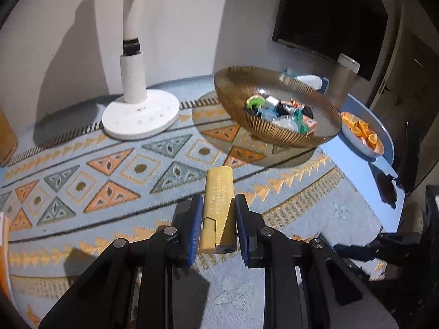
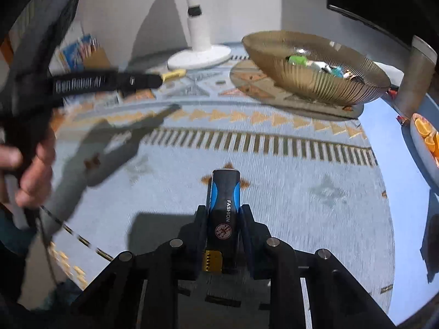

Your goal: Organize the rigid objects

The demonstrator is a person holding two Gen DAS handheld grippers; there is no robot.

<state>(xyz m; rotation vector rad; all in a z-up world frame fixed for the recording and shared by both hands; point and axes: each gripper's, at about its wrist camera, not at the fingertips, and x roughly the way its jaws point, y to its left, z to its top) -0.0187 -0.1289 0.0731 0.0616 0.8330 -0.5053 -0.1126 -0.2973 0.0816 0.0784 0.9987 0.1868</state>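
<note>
We hold the left gripper (image 1: 218, 219) tilted down over the round table, its black linkage arms angled inward and its blue ribbed pads (image 1: 195, 230) pressed on both sides of a slim gold-coloured metal lighter (image 1: 218, 208), which points forward above the patterned cloth (image 1: 109, 164) and carries fine printed lettering and a saw-toothed seam. Our right gripper (image 2: 222, 219) points more steeply down, its jaws drawn narrow on a black plastic lighter with blue curved panels (image 2: 224, 203) and the word FASHION printed along it; a brass-coloured part shows at its near end, and the lighter's tip hangs above the pale blue woven cloth near the table's front edge. In the right wrist view our left hand (image 2: 33, 164) is wrapped around the black handle of the other tool, at the left edge, blurred. Toward the table's far right stands a wide amber ribbed glass bowl (image 1: 247, 115) holding a heap of small colourful objects too jumbled to tell apart. Beside it, toward the far edge, a white lamp with a round flat base and cylindrical stem (image 1: 141, 115) stands on the cloth. At the right edge a shallow pale dish of orange slices (image 1: 362, 134) rests on the bare blue tabletop (image 1: 356, 170).
</note>
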